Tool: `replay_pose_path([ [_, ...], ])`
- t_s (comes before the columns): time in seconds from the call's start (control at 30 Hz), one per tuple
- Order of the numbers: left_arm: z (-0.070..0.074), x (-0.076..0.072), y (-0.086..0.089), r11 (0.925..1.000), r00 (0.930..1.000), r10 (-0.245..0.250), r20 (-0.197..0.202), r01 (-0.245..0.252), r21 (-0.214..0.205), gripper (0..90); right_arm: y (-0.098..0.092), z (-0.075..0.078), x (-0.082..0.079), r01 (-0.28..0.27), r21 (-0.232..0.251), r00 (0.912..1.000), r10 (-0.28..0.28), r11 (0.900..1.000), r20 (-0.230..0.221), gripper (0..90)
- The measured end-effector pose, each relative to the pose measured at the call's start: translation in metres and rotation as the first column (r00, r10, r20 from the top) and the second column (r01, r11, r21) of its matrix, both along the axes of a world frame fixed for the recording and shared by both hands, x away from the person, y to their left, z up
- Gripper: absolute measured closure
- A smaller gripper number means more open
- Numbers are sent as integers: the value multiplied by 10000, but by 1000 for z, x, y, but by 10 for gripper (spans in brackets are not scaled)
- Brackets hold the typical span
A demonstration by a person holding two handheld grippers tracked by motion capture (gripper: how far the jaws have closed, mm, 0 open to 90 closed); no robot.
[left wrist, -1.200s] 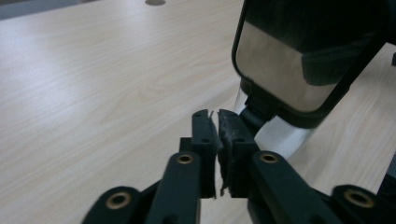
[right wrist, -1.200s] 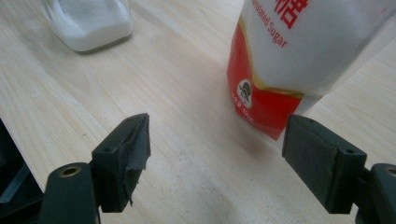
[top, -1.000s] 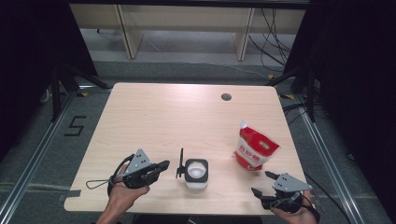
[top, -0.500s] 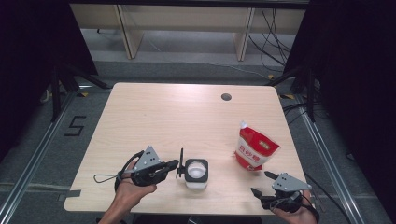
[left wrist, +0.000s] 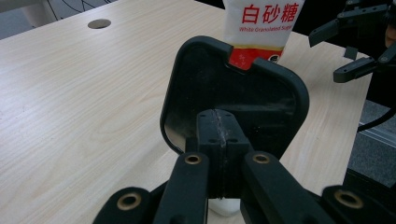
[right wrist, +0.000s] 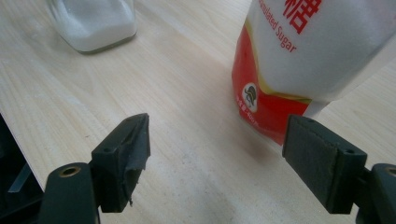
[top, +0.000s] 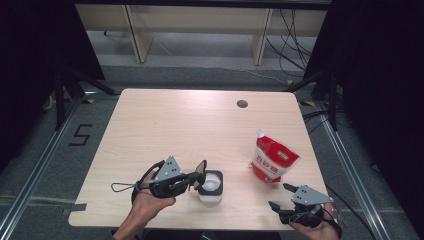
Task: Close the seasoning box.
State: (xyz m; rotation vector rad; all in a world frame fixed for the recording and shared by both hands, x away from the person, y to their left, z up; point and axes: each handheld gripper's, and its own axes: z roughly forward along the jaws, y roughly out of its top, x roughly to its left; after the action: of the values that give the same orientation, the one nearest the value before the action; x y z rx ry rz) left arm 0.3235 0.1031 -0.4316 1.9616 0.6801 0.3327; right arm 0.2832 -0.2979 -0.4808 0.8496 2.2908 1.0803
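Black lid [top: 201,172] is clamped in left gripper [top: 192,179] beside open jar [top: 211,186] near table's front edge; sugar pouch [top: 272,160] is untouched, right gripper [top: 281,196] gapes empty. Pouring is prob. left.

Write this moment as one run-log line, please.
left tongs: shut on black lid | jar: open, white contents | right tongs: open, empty | sugar pouch: upright, untouched

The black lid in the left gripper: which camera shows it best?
The left gripper view: the black lid stands upright and large, pinched at its lower edge by the shut left gripper. The high view shows it small beside the jar.
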Motion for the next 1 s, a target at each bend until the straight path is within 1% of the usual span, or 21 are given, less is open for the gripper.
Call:
replay_pose_path([
  [0.03,0,0,0,9999,10000,47,-45,-46,106,891,0,0,0,-4,7,10000,4,10000,2,242],
  [0.07,0,0,-1,9999,10000,30,-18,-29,111,891,0,0,0,-9,7,10000,9,10000,1,242],
  [0.1,0,1,-2,9999,10000,-97,9,97,131,891,0,0,0,-11,13,10000,11,10000,-3,242],
  [0.13,0,0,-3,9999,10000,57,-71,-56,89,891,0,0,0,-26,8,10000,26,10000,-12,242],
  [0.2,-2,1,-5,10000,10000,-59,-61,59,27,891,1,0,0,-27,2,10000,27,10000,-25,242],
  [0.23,-1,1,-6,9998,10000,-58,-80,59,172,891,1,0,0,-24,10,10000,24,10000,-31,242],
  [0.27,-2,2,-7,10000,9999,-66,-133,67,56,891,1,0,0,-46,-7,10000,46,10000,-14,242],
  [0.3,-2,2,-8,9997,9999,-132,-56,134,210,891,1,0,0,-51,-4,10000,51,10000,-16,242],
  [0.37,-4,2,-11,10000,9998,-69,-184,70,48,891,1,0,0,-17,6,10000,17,10000,-39,242],
  [0.4,-5,3,-11,9995,9997,-257,-42,258,205,891,1,0,-1,17,-26,10000,-17,10000,-29,242],
  [0.43,-5,2,-12,9993,9998,-153,-158,158,331,890,1,0,-1,13,11,10000,-13,10000,-78,242],
  [0.47,-7,3,-14,9994,9996,-259,-140,262,223,890,1,0,0,-16,9,10000,16,10000,-94,242],
  [0.5,-8,3,-15,9995,9996,-217,-191,221,218,890,1,0,0,-57,-33,10000,57,10000,-77,242],
  [0.57,-10,3,-17,9991,9996,-202,-199,209,369,890,2,0,0,-48,6,9999,48,10000,-104,242],
  [0.6,-11,3,-18,9991,9993,-275,-266,284,329,890,2,0,0,-57,1,9999,57,10000,-102,242],
  [0.7,-14,4,-20,9982,9991,-287,-297,302,525,889,2,-1,-1,-41,-6,9999,41,10000,-116,242],
  [0.73,-15,3,-21,9984,9989,-248,-387,267,493,889,2,-1,-1,-67,-20,9999,67,10000,-90,242],
  [0.77,-16,3,-21,9989,9991,-237,-363,251,390,889,2,-1,-1,-53,-9,9999,53,10000,-106,242],
  [0.83,-16,3,-22,9990,9988,-251,-429,267,370,887,2,-1,0,-76,-31,9999,76,10000,-95,242],
  [0.97,-15,4,-21,9984,9989,-353,-315,366,433,868,2,-1,-1,-87,-22,9999,87,10000,-99,242],
  [1.0,-14,4,-21,9987,9987,-361,-353,373,337,860,2,-1,-1,-94,-32,9999,93,10000,-77,242],
])
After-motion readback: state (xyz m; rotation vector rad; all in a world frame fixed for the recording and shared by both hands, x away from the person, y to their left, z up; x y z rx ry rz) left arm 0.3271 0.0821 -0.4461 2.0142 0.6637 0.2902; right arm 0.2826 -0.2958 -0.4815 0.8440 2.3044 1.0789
